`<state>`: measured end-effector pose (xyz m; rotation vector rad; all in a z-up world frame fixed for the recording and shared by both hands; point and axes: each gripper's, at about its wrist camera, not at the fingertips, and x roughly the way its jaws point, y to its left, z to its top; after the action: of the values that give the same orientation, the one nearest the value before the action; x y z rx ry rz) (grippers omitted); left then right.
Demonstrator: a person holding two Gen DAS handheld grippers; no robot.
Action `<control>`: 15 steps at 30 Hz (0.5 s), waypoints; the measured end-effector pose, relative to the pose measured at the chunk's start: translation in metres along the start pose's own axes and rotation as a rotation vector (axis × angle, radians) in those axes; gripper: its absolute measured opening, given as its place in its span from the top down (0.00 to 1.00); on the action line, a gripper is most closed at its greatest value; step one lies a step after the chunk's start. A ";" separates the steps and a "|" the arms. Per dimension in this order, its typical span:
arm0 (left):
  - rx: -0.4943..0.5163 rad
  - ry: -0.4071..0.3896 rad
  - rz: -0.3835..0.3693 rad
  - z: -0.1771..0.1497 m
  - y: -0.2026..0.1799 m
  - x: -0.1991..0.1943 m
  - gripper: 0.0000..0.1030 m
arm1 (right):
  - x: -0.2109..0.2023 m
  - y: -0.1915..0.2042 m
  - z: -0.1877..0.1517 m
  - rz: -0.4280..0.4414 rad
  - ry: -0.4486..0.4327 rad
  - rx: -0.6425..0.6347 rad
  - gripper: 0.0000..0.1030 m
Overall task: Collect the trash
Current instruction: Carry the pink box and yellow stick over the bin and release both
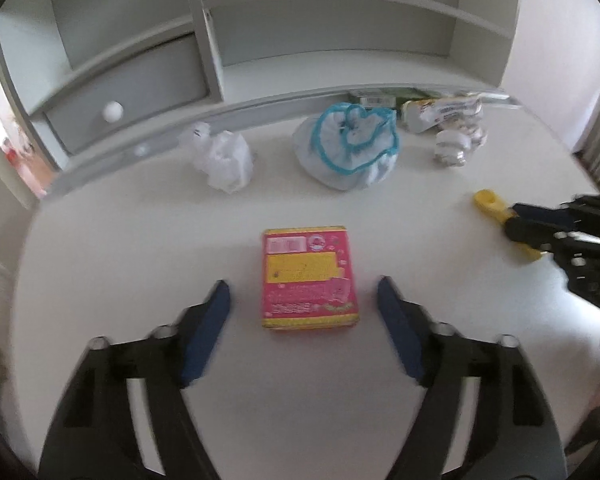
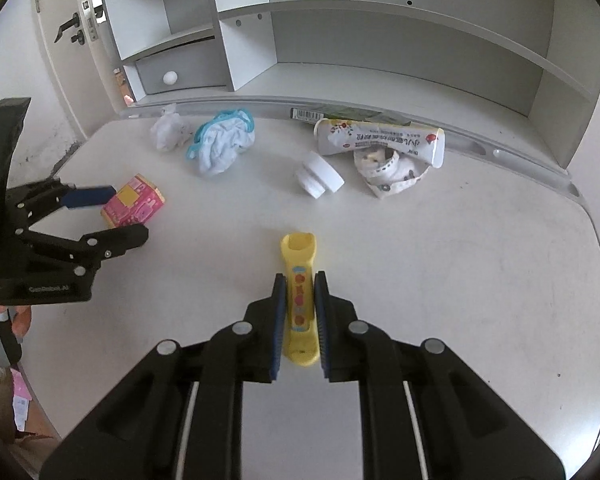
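A pink and yellow box [image 1: 309, 277] lies flat on the white desk. My left gripper [image 1: 304, 294] is open, with its blue pads on either side of the box's near end, not touching it. In the right wrist view the box [image 2: 134, 200] sits between the left gripper's [image 2: 118, 212] jaws. My right gripper [image 2: 300, 280] is shut on a yellow tube-shaped toy [image 2: 299, 284] that lies on the desk. The toy [image 1: 490, 202] and the right gripper [image 1: 520, 222] also show at the right of the left wrist view.
At the back of the desk lie a crumpled white bag [image 1: 222, 156], a blue-trimmed white cloth [image 1: 350, 146], a white cap [image 2: 320, 174], a printed tube [image 2: 380, 140] and a crumpled wrapper [image 2: 392, 172]. A shelf unit with a drawer [image 2: 172, 72] stands behind.
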<state>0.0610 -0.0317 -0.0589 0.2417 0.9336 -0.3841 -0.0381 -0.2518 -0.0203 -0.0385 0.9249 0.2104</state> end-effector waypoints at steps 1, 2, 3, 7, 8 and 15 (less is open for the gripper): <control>0.003 -0.007 0.009 0.001 0.002 -0.001 0.60 | 0.001 0.001 0.001 -0.004 -0.001 -0.004 0.87; -0.005 -0.006 0.005 0.001 0.004 -0.001 0.60 | 0.001 0.001 0.002 -0.007 -0.003 -0.004 0.87; -0.009 -0.008 0.000 0.000 0.005 -0.002 0.60 | 0.001 0.001 0.002 -0.008 -0.006 0.000 0.87; -0.017 -0.044 -0.032 0.001 0.001 -0.015 0.60 | -0.014 0.001 0.003 0.011 -0.048 0.018 0.87; -0.008 -0.058 -0.037 0.005 -0.004 -0.020 0.60 | -0.021 0.001 0.004 0.011 -0.062 0.015 0.87; 0.170 -0.164 -0.175 0.032 -0.094 -0.057 0.60 | -0.080 -0.043 -0.014 -0.023 -0.151 0.123 0.87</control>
<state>0.0145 -0.1166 0.0027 0.2802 0.7637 -0.6371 -0.0873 -0.3092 0.0319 0.0793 0.7849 0.1332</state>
